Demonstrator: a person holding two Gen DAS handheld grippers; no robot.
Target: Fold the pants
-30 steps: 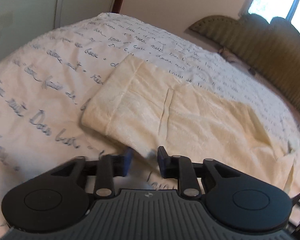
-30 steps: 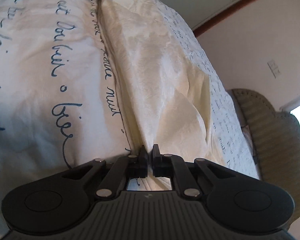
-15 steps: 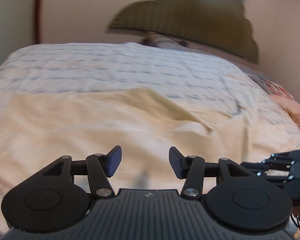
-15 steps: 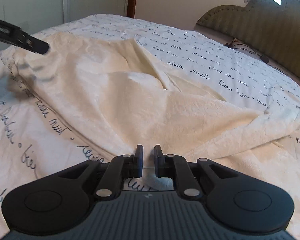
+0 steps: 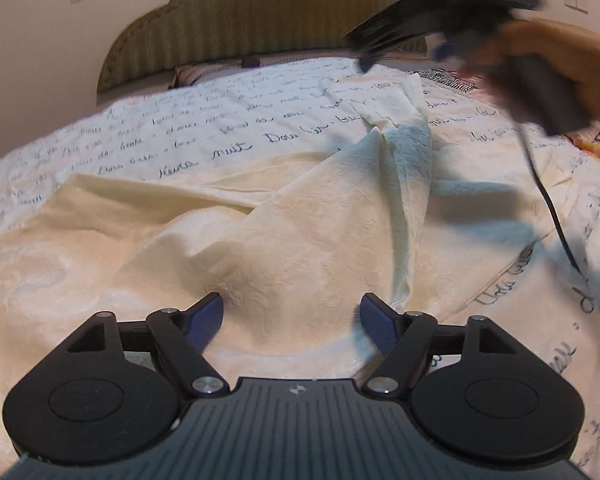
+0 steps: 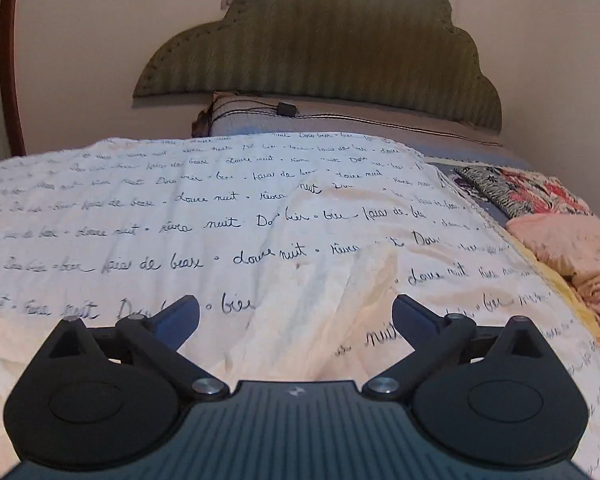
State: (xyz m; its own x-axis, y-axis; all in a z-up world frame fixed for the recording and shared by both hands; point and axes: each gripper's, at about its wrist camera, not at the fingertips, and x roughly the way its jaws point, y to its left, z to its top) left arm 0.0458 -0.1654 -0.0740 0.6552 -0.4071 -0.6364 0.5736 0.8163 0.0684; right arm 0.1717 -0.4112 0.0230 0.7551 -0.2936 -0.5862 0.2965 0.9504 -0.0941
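The cream pants lie rumpled across the bed, with one raised ridge of cloth running toward the far right. My left gripper hovers over the near part of the pants, its jaws opening, and the cloth under them is not pinched. In the right wrist view an end of the pants lies below my right gripper, whose jaws are opening wide with nothing pressed between them. The right gripper shows blurred at the upper right of the left wrist view, raised above the bed and held by a hand.
A white bedspread with dark blue handwriting covers the bed. An olive scalloped headboard stands against the far wall. Patterned and pink clothes are piled along the bed's right side. A black cable hangs from the right gripper.
Both grippers have swung round to face the headboard. The right gripper let go of the pants' edge, rose and opened wide. The left gripper's jaws have spread further apart.
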